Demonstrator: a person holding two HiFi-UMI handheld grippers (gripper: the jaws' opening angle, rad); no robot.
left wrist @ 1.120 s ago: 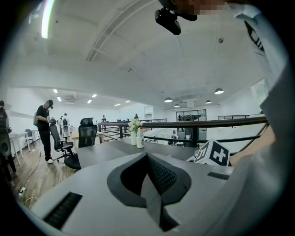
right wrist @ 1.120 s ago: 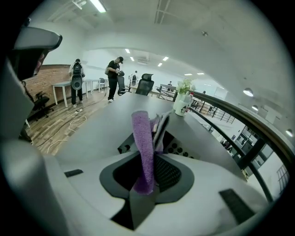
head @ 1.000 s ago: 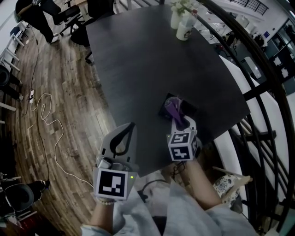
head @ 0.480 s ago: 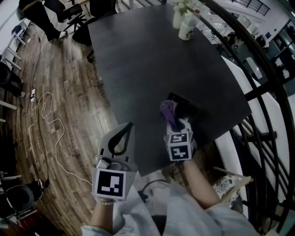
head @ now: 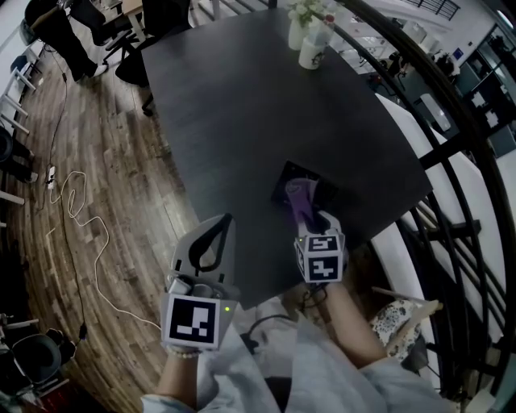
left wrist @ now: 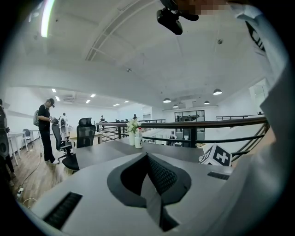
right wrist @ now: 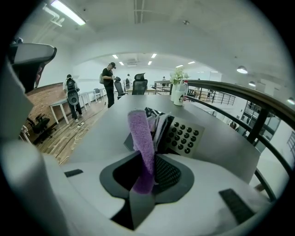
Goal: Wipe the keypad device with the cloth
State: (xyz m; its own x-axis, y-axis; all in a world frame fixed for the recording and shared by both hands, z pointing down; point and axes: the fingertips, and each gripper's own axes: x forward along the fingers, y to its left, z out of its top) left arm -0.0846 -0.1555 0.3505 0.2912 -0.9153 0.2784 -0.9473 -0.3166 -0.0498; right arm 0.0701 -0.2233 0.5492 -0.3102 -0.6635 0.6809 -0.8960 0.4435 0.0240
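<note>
Currently, entry by item

1. Right gripper (right wrist: pixel 150 171): my jaws are pinching the purple cloth (right wrist: pixel 140 132) low on its strip, and the rest stands up out of them. The bite looks narrow. Risk: drag against the keys could pull the cloth out mid-wipe.

2. Keypad device (right wrist: pixel 185 136): it lies flat on the dark worktop (head: pixel 242 105), just ahead of my right gripper and near the worktop's near right corner. The far end of the cloth overlaps its left part, but I cannot tell how firmly they touch. Risk: nothing braces it, so I judge a sideways stroke could slide it toward the edge, with the railing (head: pixel 439 109) and a drop beyond.

3. Left gripper (left wrist: pixel 147 159): my jaws are pressed together with nothing between them, held off the near edge of the worktop and well apart from the device. Risk: from there it cannot steady the device if it shifts.

4. Vase of flowers (head: pixel 297 22) and cup (head: pixel 312 52): at the far end of the worktop, well clear of any stroke, no hazard judged.

5. Writing: the round keys show no print I can read. The cup carries a dark mark too small to make out. The cubes on both grippers bear black-and-white square patterns only, no words
</note>
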